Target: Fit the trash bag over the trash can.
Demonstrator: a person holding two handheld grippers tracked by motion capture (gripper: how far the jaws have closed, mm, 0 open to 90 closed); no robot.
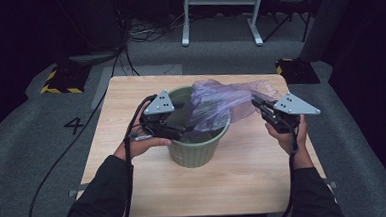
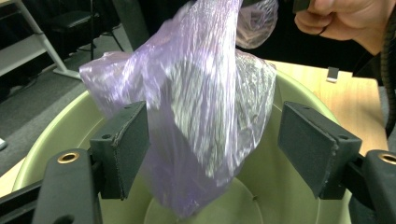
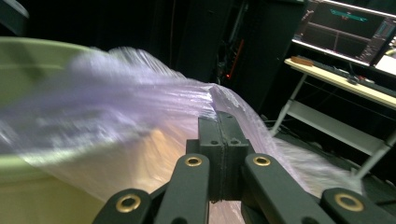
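A green plastic bin [image 1: 198, 153] stands in the middle of the wooden table [image 1: 245, 181]. A thin purple plastic bag [image 1: 215, 102] stretches from inside the bin up and out over its right rim. My left gripper [image 1: 187, 126] reaches over the bin's left rim. In the left gripper view its jaws [image 2: 210, 144] stand open on either side of the hanging bag [image 2: 201, 93], above the bin's floor [image 2: 243, 196]. My right gripper [image 1: 256, 102] is held right of the bin, shut on an edge of the bag [image 3: 116, 107]; its pads [image 3: 219, 135] are pressed together on the film.
The table sits on grey carpet with a painted "4" [image 1: 74, 125] at the left. Yellow-and-black striped bases [image 1: 62, 81] and white stand legs [image 1: 221, 17] stand beyond it. A desk with a monitor [image 3: 350, 28] appears in the right gripper view.
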